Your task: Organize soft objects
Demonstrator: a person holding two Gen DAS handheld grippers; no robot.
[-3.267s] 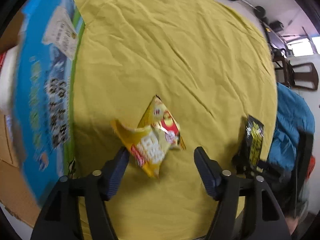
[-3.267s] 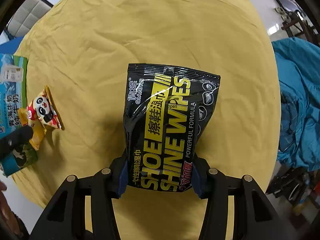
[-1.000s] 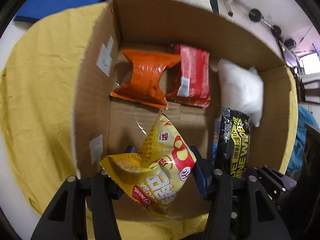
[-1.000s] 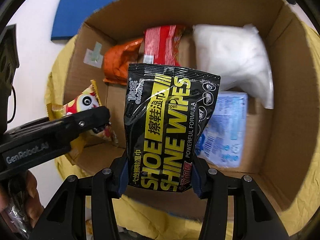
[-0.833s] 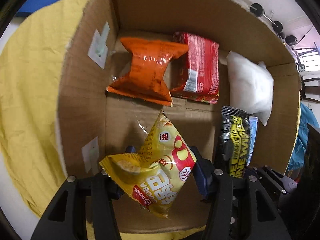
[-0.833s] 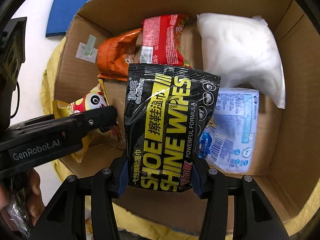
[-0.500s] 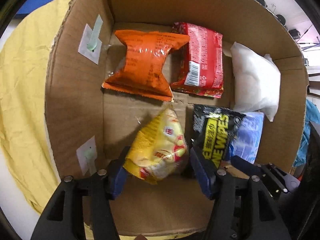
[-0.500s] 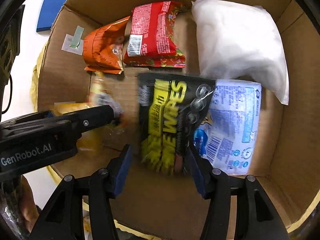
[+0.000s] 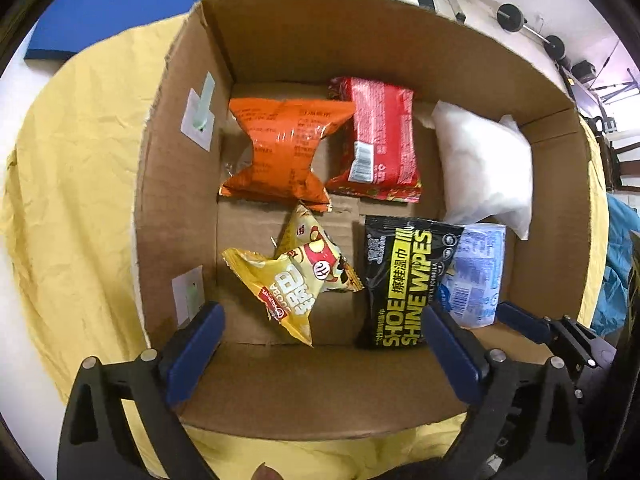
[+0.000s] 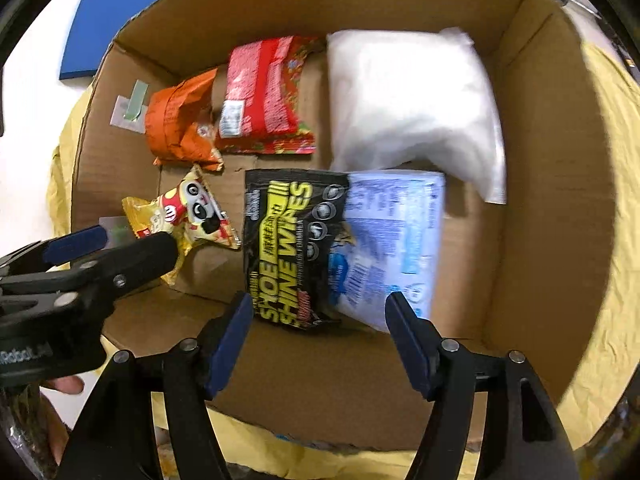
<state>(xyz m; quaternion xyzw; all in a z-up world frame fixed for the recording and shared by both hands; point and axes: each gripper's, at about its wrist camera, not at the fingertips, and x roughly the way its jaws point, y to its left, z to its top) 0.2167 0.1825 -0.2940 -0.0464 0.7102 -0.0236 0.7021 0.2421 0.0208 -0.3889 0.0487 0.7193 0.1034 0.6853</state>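
Note:
An open cardboard box (image 9: 180, 184) (image 10: 560, 200) holds several soft packs. The yellow snack bag (image 9: 296, 276) (image 10: 188, 212) lies on the box floor, front left. The black shoe shine wipes pack (image 9: 404, 288) (image 10: 292, 248) lies beside it, partly over a pale blue wipes pack (image 9: 476, 276) (image 10: 396, 240). My left gripper (image 9: 320, 344) is open and empty above the box's near wall. My right gripper (image 10: 320, 328) is open and empty just above the black pack.
At the back of the box lie an orange bag (image 9: 280, 152), a red pack (image 9: 380, 140) and a white pillow pack (image 9: 484, 168). The box stands on a yellow cloth (image 9: 80, 200). A blue mat (image 9: 100, 8) lies beyond it.
Both grippers have opened over the box. The yellow snack bag and the black wipes pack have dropped to the box floor and lie still. Earlier both were carried from the yellow cloth.

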